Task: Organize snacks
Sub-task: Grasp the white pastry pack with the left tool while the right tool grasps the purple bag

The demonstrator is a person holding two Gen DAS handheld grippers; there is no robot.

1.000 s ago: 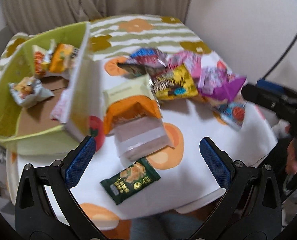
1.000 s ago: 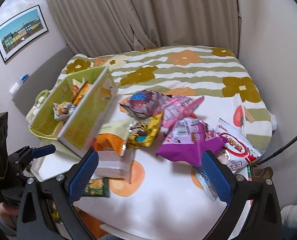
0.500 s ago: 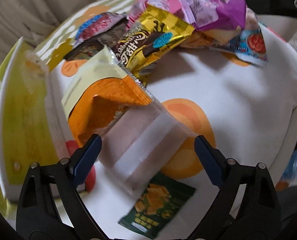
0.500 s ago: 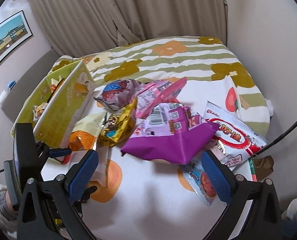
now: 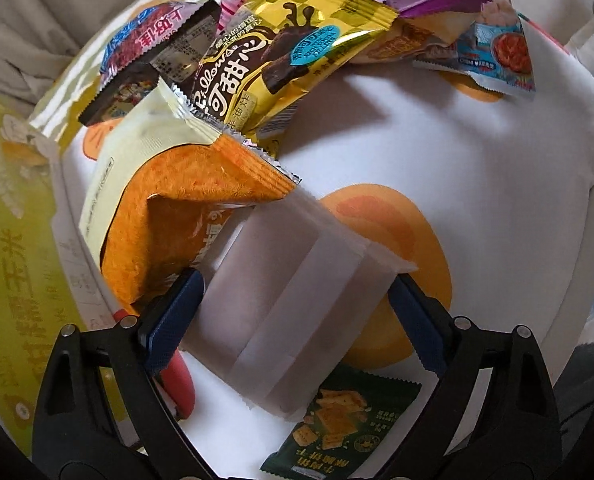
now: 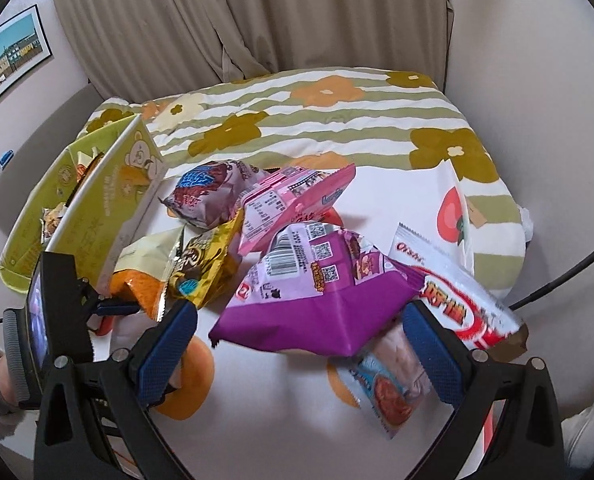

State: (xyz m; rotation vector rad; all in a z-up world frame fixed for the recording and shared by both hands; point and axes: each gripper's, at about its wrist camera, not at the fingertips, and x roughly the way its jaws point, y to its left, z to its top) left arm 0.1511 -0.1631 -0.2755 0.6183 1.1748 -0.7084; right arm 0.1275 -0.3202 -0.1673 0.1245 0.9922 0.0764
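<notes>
Your left gripper [image 5: 293, 312] straddles the white packet [image 5: 293, 300], fingers spread at either side, not yet clamped; the packet lies on the bed [image 5: 477, 184] under the orange bag [image 5: 185, 216] at 11 o'clock. Your right gripper [image 6: 301, 344] hangs released above the purple bag [image 6: 321, 292], holding nothing

Left gripper [image 5: 293, 306] has advanced onto the white packet [image 5: 293, 300], now bracketed between its fingers; right gripper [image 6: 301, 344] has closed in toward the purple bag [image 6: 321, 292] at twelve o'clock.
</notes>
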